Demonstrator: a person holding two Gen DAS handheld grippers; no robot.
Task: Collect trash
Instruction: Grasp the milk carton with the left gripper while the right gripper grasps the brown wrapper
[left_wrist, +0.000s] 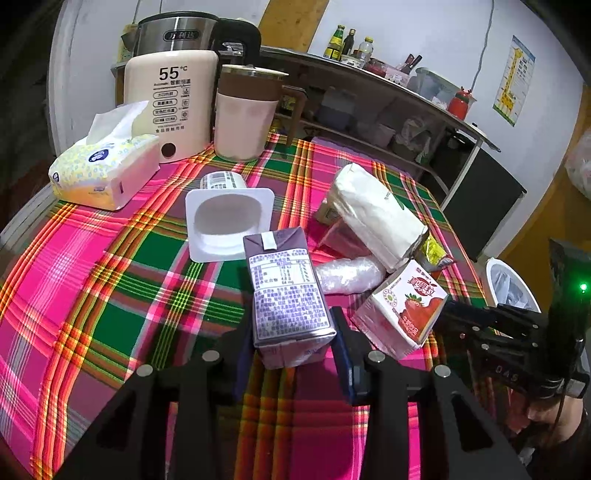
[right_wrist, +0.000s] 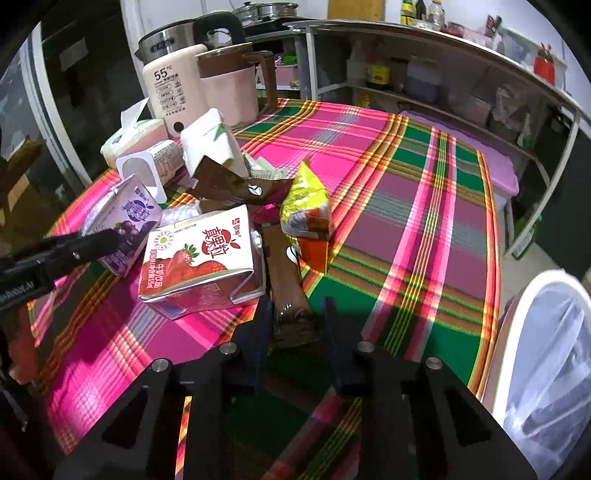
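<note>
My left tool (left_wrist: 291, 347) is clamped on the purple drink carton (left_wrist: 286, 291), its two pads pressed against the carton's sides near its lower end. My right tool (right_wrist: 293, 325) has narrowed onto the end of a brown wrapper (right_wrist: 286, 280); the wrapper sits between the fingers and both appear to touch it.

Just beside the purple carton on the plaid desk (left_wrist: 110, 277) lies the strawberry drink carton (right_wrist: 199, 258), tipped on its side. Right of the brown wrapper stands a crumpled yellow snack bag (right_wrist: 304, 206). Behind these I see a clear plastic wad (left_wrist: 347, 275), a white paper bag (left_wrist: 376, 214) lying at a slant, and an empty white plastic cup (left_wrist: 229, 221) on its side with its mouth towards me.

Farther back sit a tissue pack (left_wrist: 103, 173), a cream kettle (left_wrist: 173, 99) and a pink jug (left_wrist: 247, 114). Off the desk's right edge is a white bin (right_wrist: 546, 350) with a clear liner.
</note>
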